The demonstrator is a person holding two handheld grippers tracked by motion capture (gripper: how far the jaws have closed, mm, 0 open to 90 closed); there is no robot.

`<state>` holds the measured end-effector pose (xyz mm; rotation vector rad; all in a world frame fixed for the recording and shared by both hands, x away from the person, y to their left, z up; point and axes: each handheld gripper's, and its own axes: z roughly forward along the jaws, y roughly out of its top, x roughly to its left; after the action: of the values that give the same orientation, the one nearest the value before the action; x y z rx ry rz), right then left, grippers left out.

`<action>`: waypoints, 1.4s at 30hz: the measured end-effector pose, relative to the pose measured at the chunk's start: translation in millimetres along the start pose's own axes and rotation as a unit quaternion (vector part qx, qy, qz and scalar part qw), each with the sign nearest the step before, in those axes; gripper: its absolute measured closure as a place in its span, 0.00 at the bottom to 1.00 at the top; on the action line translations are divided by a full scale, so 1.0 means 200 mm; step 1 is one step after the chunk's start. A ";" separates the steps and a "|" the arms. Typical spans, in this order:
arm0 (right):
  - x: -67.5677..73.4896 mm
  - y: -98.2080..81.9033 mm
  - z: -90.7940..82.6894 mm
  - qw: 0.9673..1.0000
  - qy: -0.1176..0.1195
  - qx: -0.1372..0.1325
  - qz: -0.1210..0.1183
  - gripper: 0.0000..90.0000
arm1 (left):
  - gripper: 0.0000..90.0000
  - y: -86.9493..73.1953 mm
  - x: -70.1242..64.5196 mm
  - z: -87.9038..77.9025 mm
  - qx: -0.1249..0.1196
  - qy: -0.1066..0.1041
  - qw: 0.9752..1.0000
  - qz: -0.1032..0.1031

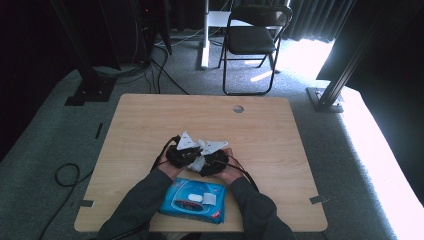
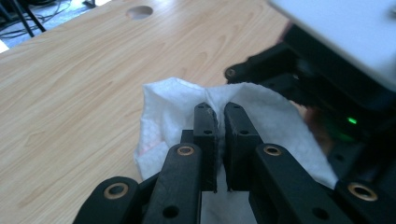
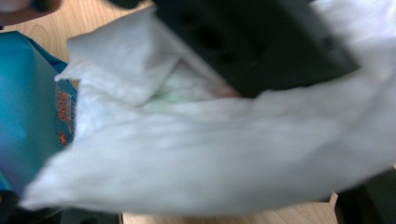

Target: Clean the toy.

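While both grippers are held close together above the pale wooden tabletop (image 1: 150, 125), a crumpled white wet wipe (image 2: 173, 102) is pinched by the left gripper (image 2: 217, 114). The wipe's far side lies against the right gripper (image 1: 214, 161); whether those jaws grip it cannot be told. A blue plastic wipes pack (image 1: 192, 200) is lying just below the hands.

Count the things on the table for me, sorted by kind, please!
Grippers: 2, the left gripper and the right gripper
White wipe: 1, the wipe held between them
Blue wipe pack: 1, the pack near the table edge
Total: 4
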<state>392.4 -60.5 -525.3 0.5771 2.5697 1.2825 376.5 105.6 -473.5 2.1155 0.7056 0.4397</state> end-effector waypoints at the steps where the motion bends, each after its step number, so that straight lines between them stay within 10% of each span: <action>1: 0.00 0.00 0.00 1.000 0.002 0.000 -0.001 0.38 | 0.95 0.00 0.00 0.00 0.000 0.001 1.000 -0.001; 21: -0.01 -0.01 -0.02 1.000 0.002 -0.003 -0.003 0.38 | 0.95 -0.06 0.13 -0.06 0.006 0.062 0.997 -0.039; 42: -0.04 -0.01 -0.06 1.000 -0.001 -0.015 0.010 0.38 | 0.95 -0.13 0.14 -0.03 0.019 0.053 0.997 -0.049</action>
<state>395.2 -73.8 -520.0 0.5987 2.5450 1.3232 385.7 139.1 -488.8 2.0939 0.8812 0.4917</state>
